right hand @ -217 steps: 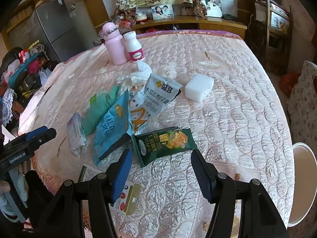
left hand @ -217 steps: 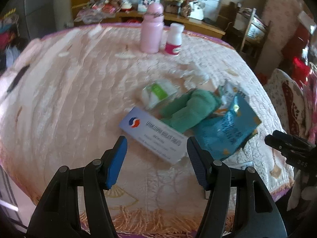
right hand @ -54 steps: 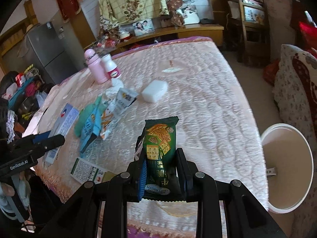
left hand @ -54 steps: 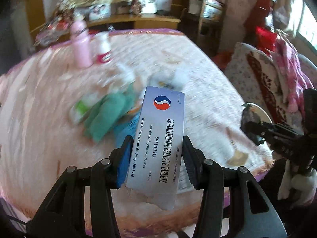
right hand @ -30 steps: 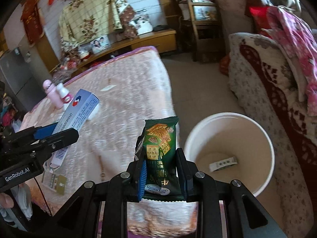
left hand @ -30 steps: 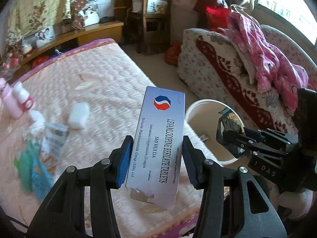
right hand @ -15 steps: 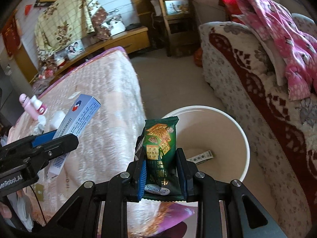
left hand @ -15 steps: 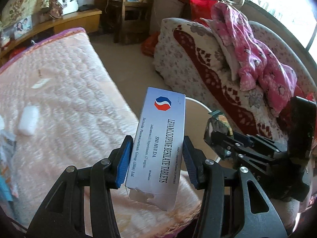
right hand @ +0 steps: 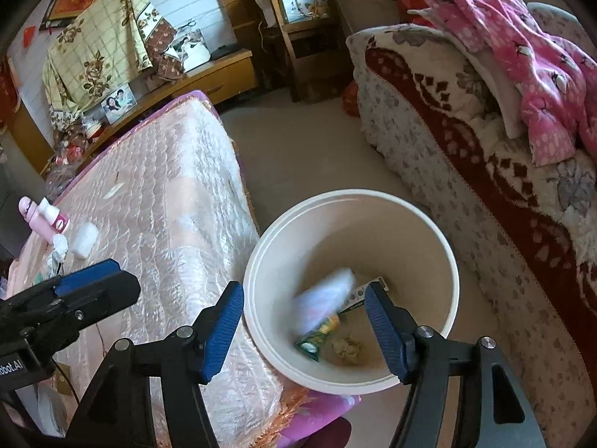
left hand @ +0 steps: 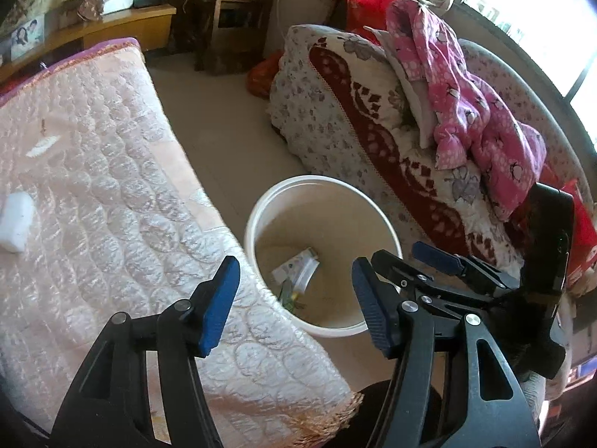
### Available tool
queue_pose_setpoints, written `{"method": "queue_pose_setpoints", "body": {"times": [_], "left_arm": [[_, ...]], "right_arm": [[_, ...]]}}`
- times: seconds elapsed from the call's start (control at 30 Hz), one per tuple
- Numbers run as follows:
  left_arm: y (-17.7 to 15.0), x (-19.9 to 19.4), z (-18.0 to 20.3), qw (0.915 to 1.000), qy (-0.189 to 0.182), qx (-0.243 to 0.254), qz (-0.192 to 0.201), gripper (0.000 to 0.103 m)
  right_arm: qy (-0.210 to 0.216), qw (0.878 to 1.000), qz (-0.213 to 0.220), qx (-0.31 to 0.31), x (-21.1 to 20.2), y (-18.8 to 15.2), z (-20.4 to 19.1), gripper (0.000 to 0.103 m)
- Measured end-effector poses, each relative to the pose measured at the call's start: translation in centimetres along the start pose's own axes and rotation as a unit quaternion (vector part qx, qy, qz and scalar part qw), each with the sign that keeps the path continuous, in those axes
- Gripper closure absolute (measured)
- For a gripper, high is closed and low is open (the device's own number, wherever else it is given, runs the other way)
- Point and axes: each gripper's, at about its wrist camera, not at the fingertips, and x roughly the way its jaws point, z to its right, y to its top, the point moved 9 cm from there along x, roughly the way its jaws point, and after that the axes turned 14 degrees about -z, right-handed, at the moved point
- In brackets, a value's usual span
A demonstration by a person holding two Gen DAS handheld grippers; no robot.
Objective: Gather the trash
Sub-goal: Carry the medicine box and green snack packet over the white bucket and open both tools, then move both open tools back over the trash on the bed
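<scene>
A: While both claws hang over the white bin (right hand: 446,261), what does the trash look like?

B: It lies inside the bin, on its beige bottom. From the right wrist I see a pale box (right hand: 324,298), blurred, so I cannot tell its print. Beside it lies a green wrapper (right hand: 315,339) with a yellow part, and a crumpled pale scrap (right hand: 347,345) just beside that.

A: And the claws?

B: The right gripper (right hand: 304,326) stands spread wide with nothing between its blue pads. The left gripper (left hand: 294,296) is also spread wide and empty.

A: What does one view show that the other does not?

B: The right wrist view shows the far end of the pink quilted table (right hand: 168,201), with a pink bottle (right hand: 31,216), a small white bottle (right hand: 56,216) touching it, and a white block (right hand: 85,244) near them. The left wrist view shows only the white block (left hand: 13,220) there. In that view the bin (left hand: 257,209) stands just beside the table edge, between the table and a flowered sofa (left hand: 373,123) with pink clothes (left hand: 466,104) on it.

A: Any writing?

B: On the side of the left gripper, in the right wrist view, I read "obot.AI". The letters on the trash are too small or blurred.
</scene>
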Motion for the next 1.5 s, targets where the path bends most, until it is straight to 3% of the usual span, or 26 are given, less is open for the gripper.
{"method": "queue_pose_setpoints", "body": {"times": [0.13,0.63,1.17,1.5], "left_arm": [[-0.5,-0.8,-0.9,0.9993,0.035,0.0,0.014,0.042],[-2.2,-4.6,-4.3,0.994,0.093,-0.02,0.054,0.042],[-5.9,-10.2,-10.6,0.9849,0.126,-0.074,0.093,0.042],[-9.4,-13.8,-16.4,0.976,0.149,-0.117,0.107,0.042]], "right_arm": [[0.001,1.0,0.002,-0.005,-0.2,-0.2,-0.6,0.038],[0.008,0.999,0.015,-0.031,-1.6,-0.7,-4.3,0.038],[0.029,0.995,0.021,-0.093,-2.1,-1.9,-12.8,0.038],[0.037,0.989,0.015,-0.144,-1.5,-3.0,-18.9,0.038]]}}
